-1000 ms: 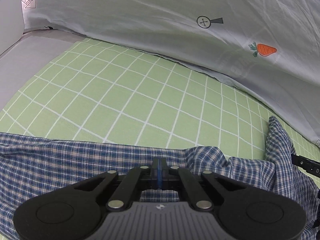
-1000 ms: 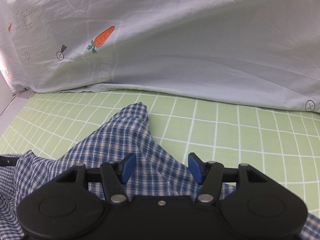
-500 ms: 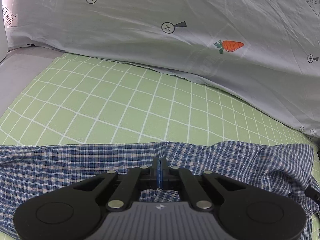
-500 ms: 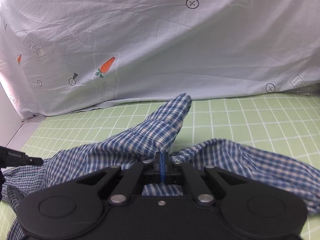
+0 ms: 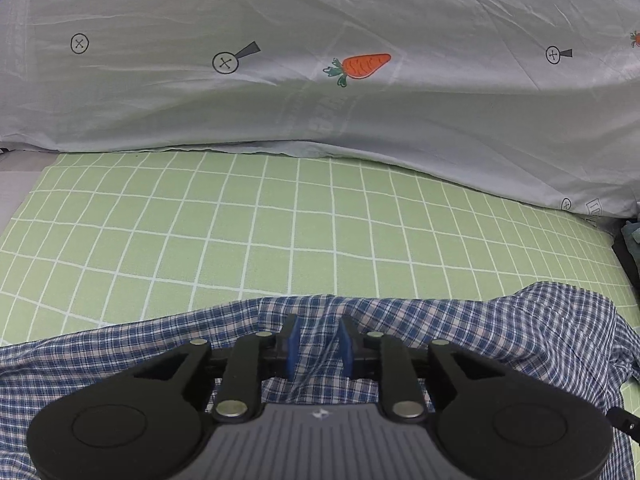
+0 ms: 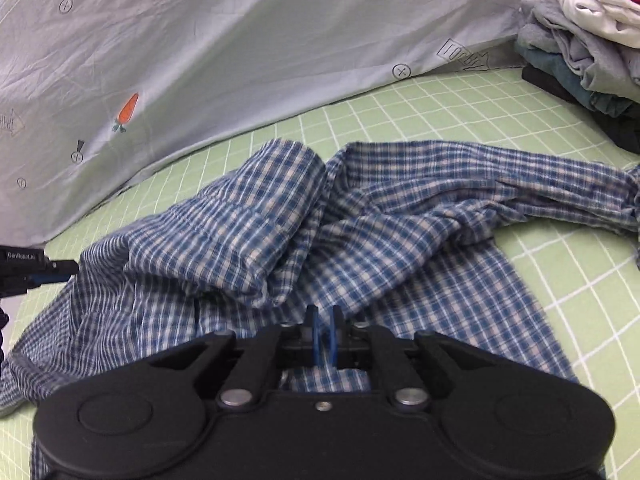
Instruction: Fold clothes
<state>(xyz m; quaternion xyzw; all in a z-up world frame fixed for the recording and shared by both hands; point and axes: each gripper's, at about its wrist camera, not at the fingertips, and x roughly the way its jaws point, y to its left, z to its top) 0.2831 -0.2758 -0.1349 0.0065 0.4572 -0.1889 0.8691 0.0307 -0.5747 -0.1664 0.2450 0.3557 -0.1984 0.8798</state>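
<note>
- On the green checked sheet (image 6: 460,100) lies the crumpled blue checked shirt (image 6: 360,232).
- The left gripper (image 5: 319,344) is opening, with shirt cloth between its jaws.
- The right gripper (image 6: 325,334) is opening a crack over the shirt's near edge.

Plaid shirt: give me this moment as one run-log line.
stage: laying out | plaid shirt: rumpled on green checked sheet | left gripper: opening, cloth between | right gripper: opening, cloth between | clothes pile: far right

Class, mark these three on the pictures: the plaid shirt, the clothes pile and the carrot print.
plaid shirt (image 6: 360,240): right wrist view, bunched middle.
clothes pile (image 6: 580,36): right wrist view, grey garment mid-stack.
carrot print (image 5: 366,65): left wrist view, orange body.
</note>
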